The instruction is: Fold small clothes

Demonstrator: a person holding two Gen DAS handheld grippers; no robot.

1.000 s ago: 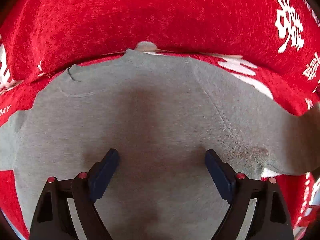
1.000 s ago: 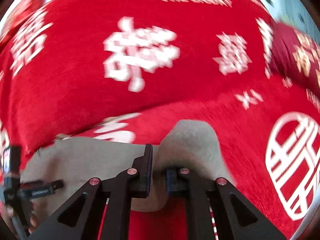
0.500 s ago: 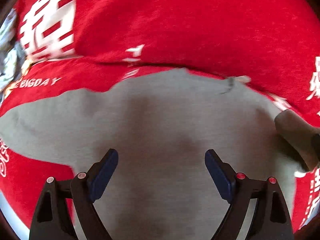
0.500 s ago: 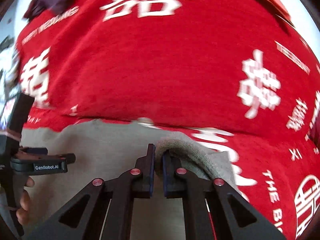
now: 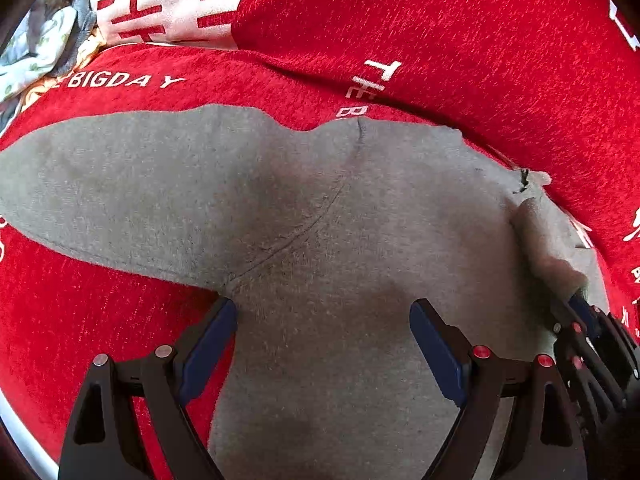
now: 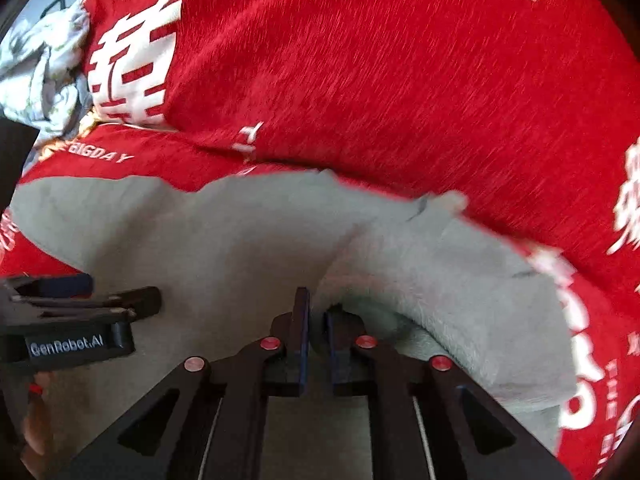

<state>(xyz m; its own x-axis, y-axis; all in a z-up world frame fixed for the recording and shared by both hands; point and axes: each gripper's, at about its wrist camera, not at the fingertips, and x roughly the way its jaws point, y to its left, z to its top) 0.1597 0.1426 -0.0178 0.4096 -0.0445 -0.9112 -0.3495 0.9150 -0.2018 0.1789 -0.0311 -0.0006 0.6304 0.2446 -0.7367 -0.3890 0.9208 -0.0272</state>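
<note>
A small grey top (image 5: 320, 220) lies flat on a red cover, its left sleeve (image 5: 100, 184) spread out to the side. My left gripper (image 5: 324, 344) hovers open over the body, one pad near the armpit seam, with nothing held. The right sleeve (image 6: 460, 300) is folded in over the body. My right gripper (image 6: 316, 320) sits at that fold, and its jaws are opening: a narrow gap shows, with grey cloth still in it. In the left wrist view the right gripper (image 5: 576, 312) shows at the right edge. The left gripper (image 6: 80, 300) appears at the left of the right wrist view.
The red cover (image 5: 440, 20) with white lettering rises in a thick fold behind the top. A heap of pale patterned clothes (image 6: 40, 60) lies at the far left. A white edge (image 5: 20, 440) curves past at the bottom left.
Both grippers moved left across the top. The right one carried the sleeve inward over the body, and its jaws have parted a little. The left one now sits by the left sleeve's armpit.
</note>
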